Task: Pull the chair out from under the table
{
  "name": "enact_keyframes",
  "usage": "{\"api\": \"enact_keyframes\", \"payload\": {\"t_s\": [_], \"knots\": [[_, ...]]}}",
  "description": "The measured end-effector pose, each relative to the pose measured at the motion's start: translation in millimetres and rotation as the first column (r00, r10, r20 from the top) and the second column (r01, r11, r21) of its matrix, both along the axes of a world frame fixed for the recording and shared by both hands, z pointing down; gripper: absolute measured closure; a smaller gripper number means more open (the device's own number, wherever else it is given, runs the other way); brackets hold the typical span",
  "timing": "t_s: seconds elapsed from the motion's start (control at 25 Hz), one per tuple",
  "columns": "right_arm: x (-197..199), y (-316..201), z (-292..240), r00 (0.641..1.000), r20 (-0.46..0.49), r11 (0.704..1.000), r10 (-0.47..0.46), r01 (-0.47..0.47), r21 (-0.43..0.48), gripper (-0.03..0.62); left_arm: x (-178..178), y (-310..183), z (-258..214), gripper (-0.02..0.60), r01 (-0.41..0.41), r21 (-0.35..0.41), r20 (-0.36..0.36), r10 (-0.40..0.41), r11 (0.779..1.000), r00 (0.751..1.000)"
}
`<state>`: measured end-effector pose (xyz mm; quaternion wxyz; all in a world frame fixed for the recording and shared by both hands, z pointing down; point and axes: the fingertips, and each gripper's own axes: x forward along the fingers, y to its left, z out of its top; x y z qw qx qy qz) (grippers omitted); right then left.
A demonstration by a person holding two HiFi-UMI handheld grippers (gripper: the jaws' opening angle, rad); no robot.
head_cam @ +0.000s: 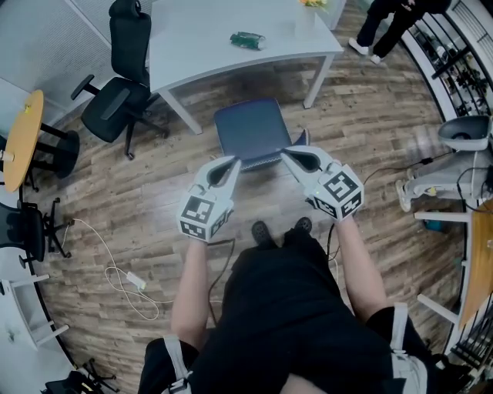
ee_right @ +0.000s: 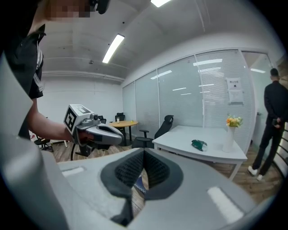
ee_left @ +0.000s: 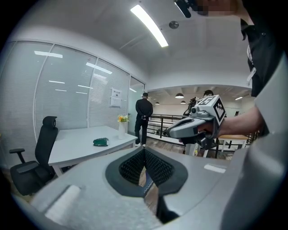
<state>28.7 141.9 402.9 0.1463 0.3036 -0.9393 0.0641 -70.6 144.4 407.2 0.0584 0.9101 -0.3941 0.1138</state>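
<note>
The chair has a blue seat and stands on the wood floor just in front of the white table, its far edge by the table's rim. My left gripper is shut and hovers at the seat's near left corner. At the near right corner my right gripper is shut too. In the left gripper view the pads of my left gripper meet with nothing between them. The right gripper view shows the same for my right gripper. Each gripper view also catches the other gripper, held in a hand beside it.
A black office chair stands left of the table. On the table lie a green packet and a vase of flowers. A person stands beyond the table. A white cable lies on the floor at left, white equipment at right.
</note>
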Motion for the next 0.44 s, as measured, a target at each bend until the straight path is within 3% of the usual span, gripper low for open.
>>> {"api": "enact_keyframes", "payload": {"t_s": [0.44], "knots": [[22.2, 5.1, 3.4, 0.999, -0.051, 1.000, -0.012, 0.012, -0.004, 0.594, 19.8, 4.0, 14.1, 0.572, -0.006, -0.025, -0.011, 0.005, 1.000, 1.000]]}}
